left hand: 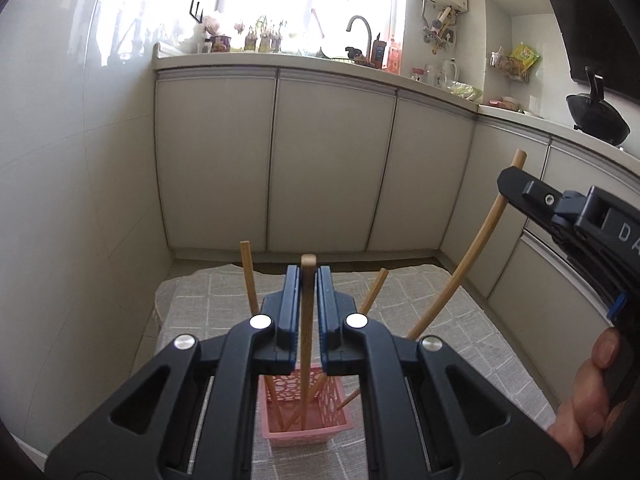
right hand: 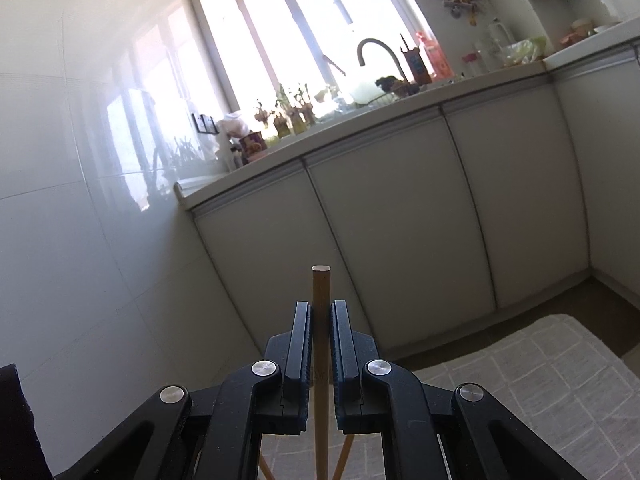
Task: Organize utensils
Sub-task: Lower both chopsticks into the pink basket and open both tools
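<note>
A pink perforated basket (left hand: 316,420) stands on a checked cloth (left hand: 460,340) and holds several wooden chopsticks. My left gripper (left hand: 308,276) is right above the basket, shut on an upright chopstick (left hand: 306,344) whose lower end stands inside it. My right gripper (right hand: 320,312) is shut on another chopstick (right hand: 321,292) near its top end. In the left wrist view the right gripper (left hand: 516,176) is at the right, holding that chopstick (left hand: 464,264) slanted down toward the basket. Two more chopsticks (left hand: 250,280) lean in the basket.
Grey kitchen cabinets (left hand: 328,160) run behind the cloth-covered table, topped by a counter with a sink tap (left hand: 360,32) and jars. A black wok (left hand: 598,118) sits on the right counter. A white tiled wall (left hand: 60,160) is on the left.
</note>
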### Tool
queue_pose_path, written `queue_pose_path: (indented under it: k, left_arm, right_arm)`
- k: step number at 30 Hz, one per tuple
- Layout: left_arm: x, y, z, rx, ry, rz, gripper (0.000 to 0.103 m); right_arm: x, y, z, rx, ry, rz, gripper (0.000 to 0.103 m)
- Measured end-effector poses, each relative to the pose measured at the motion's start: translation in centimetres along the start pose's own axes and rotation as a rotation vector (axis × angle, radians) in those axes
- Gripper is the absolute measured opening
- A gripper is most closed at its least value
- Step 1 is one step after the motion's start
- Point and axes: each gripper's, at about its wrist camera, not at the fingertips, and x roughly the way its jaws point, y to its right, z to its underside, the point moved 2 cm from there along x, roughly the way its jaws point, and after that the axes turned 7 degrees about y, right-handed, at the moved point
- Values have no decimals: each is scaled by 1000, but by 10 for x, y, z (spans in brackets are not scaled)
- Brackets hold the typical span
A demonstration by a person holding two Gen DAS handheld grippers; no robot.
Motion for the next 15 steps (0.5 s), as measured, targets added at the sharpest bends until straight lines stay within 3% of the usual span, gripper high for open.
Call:
queue_pose_path:
  k: [7, 11, 15]
  left_arm:
    - [-15, -6, -4, -36, 18, 6, 17]
    - [-28, -14, -4, -59, 2, -22, 20]
    - [-42, -21, 2, -53, -13, -70, 30]
  right_arm:
    - [8, 7, 9, 21, -26, 6, 7]
    - [13, 3, 14, -2, -32, 10, 7]
    - [22, -4, 25, -61, -39, 25, 7]
